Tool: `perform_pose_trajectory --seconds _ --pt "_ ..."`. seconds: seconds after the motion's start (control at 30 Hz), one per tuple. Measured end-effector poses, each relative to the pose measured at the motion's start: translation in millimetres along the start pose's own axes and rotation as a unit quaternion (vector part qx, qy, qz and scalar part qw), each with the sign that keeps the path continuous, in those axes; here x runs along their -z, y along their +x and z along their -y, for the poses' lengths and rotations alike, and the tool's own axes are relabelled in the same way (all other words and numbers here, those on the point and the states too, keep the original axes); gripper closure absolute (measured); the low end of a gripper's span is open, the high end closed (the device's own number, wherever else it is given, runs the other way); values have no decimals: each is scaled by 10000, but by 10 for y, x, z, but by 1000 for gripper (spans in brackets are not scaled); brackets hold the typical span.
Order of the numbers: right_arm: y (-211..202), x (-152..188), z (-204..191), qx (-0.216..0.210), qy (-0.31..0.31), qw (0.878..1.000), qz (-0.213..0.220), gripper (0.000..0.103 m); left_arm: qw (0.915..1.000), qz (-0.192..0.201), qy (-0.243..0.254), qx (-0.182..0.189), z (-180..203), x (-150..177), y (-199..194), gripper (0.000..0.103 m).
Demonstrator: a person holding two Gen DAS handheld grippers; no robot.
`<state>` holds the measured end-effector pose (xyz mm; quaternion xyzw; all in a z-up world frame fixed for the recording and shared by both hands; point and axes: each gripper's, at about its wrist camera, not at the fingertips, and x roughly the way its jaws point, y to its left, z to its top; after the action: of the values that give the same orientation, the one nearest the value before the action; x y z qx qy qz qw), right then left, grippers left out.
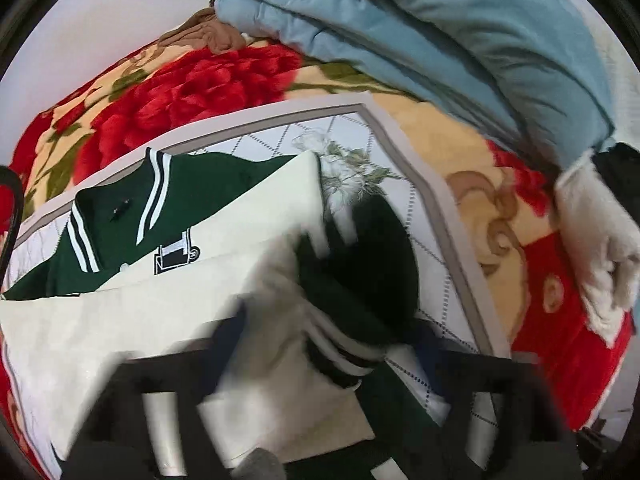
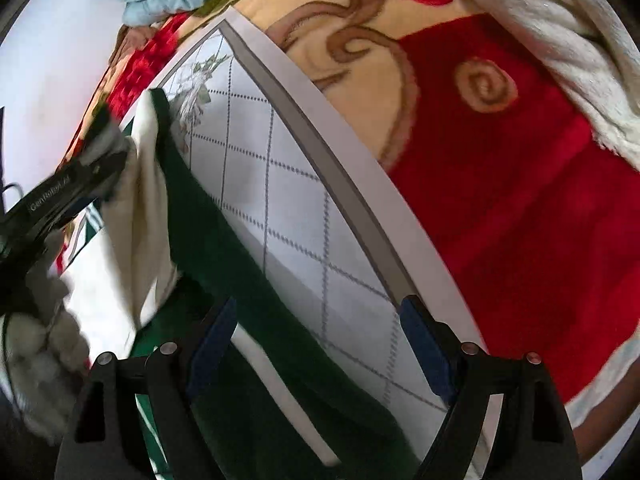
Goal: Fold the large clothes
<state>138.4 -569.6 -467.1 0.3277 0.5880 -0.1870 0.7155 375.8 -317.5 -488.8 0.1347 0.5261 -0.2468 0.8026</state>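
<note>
A dark green and cream varsity jacket (image 1: 116,208) lies on a white quilted mat (image 1: 434,220). Its striped collar and a chest patch face up. My left gripper (image 1: 326,344) is blurred at the bottom of the left wrist view, its jaws wide apart. A cream sleeve with a green striped cuff (image 1: 348,356) hangs loose between them, not pinched. My right gripper (image 2: 320,340) stands open over the jacket's green edge (image 2: 224,248) and the mat (image 2: 300,200), with nothing gripped. The left gripper (image 2: 72,188) shows at the left of the right wrist view, above the cream sleeve (image 2: 140,208).
The mat lies on a red floral blanket (image 1: 200,88) (image 2: 520,200). A light blue duvet (image 1: 440,20) is heaped at the back. White fleece cloth (image 2: 560,40) lies at the right edge. A fluffy white sleeve (image 2: 36,344) of the person shows at lower left.
</note>
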Motion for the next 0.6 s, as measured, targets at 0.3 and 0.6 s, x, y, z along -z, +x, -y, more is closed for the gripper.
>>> perform_pose_trajectory --seconds 0.3,0.6 --pt "-10 407 120 -1140 212 9745 -1922 18 9787 -140 -1461 -1433 -1141 1030 -898 10" --pt "257 399 -508 -236 -747 9809 -1783 18 8844 -1380 -2501 -3692 -2600 2357 -632 10"
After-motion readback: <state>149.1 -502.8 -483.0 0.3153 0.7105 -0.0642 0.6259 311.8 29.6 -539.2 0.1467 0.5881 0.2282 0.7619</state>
